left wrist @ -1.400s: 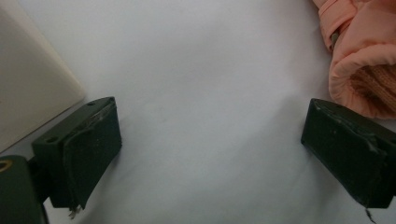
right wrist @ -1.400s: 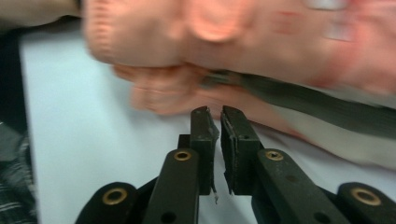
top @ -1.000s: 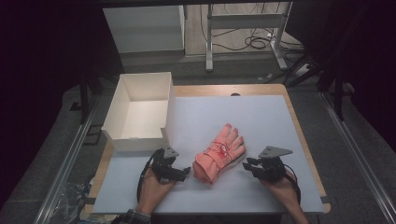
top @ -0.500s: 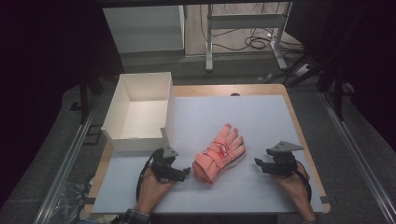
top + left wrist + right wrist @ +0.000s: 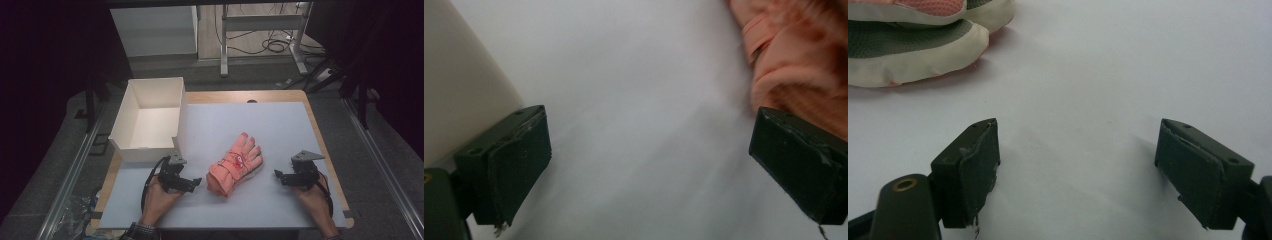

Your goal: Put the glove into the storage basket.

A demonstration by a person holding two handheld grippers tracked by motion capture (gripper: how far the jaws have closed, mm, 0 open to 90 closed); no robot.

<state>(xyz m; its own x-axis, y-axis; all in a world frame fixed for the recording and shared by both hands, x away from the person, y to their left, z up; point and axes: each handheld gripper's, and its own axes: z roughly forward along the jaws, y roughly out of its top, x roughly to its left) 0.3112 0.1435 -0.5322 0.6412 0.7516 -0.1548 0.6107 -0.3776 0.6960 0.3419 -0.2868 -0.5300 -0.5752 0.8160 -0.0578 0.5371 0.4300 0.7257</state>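
Fingers of right gripper (image 5: pixel 278 175) just opened wide, empty, level near glove (image 5: pixel 235 165); left gripper (image 5: pixel 196 182) fingers wide, empty.

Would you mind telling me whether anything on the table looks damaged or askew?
Nothing looks damaged or spilled. The pink knitted gloves lie stacked at a slant on the white table cover, cuffs toward the person. The open white cardboard box overhangs the cover's left edge slightly, which seems harmless.

Two black grippers — left gripper (image 5: pixel 197 182), right gripper (image 5: pixel 276 174) — grey three-cornered plates, looping black cables, worn jaws
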